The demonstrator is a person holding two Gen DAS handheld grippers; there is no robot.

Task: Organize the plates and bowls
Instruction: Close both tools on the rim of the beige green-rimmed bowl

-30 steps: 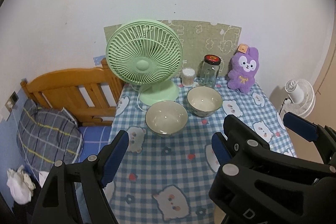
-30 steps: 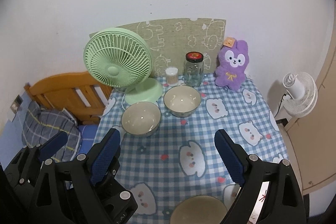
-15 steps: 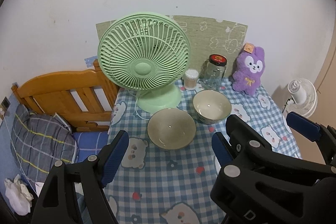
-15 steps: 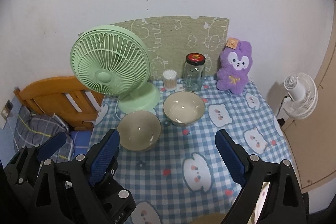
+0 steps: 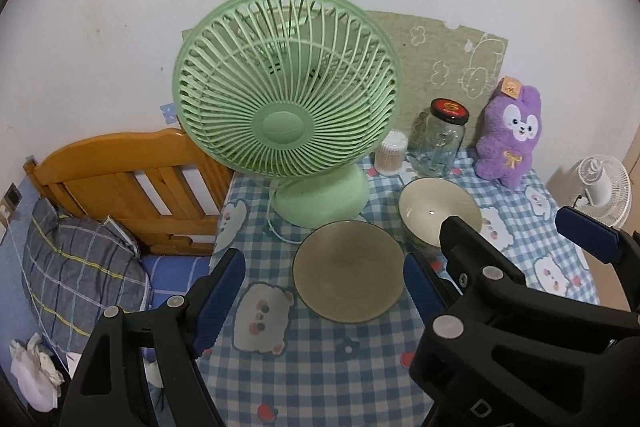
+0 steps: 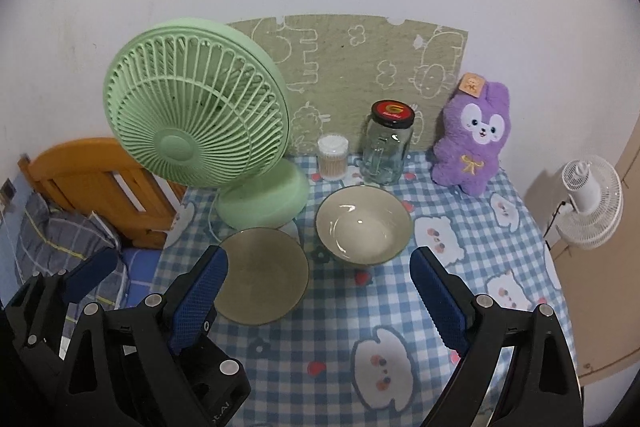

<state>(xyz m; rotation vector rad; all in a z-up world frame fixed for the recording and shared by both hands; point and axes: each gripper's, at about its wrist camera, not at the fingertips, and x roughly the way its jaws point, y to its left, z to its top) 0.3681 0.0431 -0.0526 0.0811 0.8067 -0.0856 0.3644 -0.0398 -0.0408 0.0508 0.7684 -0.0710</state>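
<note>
Hovering over the table (image 6: pixel 460 287), we aim our left gripper (image 5: pixel 324 287) at the left bowl (image 5: pixel 347 270) and our right gripper (image 6: pixel 318 283) at the right bowl (image 6: pixel 364 225). Both bowls sit side by side near the table's far edge, just in front of the green fan (image 6: pixel 196 123) and glass jar (image 6: pixel 386 147), probably so each hand can take one. Both pairs of fingers are spread wide, touching and holding nothing.

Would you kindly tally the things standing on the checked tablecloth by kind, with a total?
Bowls: 2, brownish bowl and cream bowl
Fans: 1, green fan
Glass jars: 1, red-lidded jar
Cotton swab tubs: 1, swab tub
Plush toys: 1, purple rabbit
Total: 6
</note>
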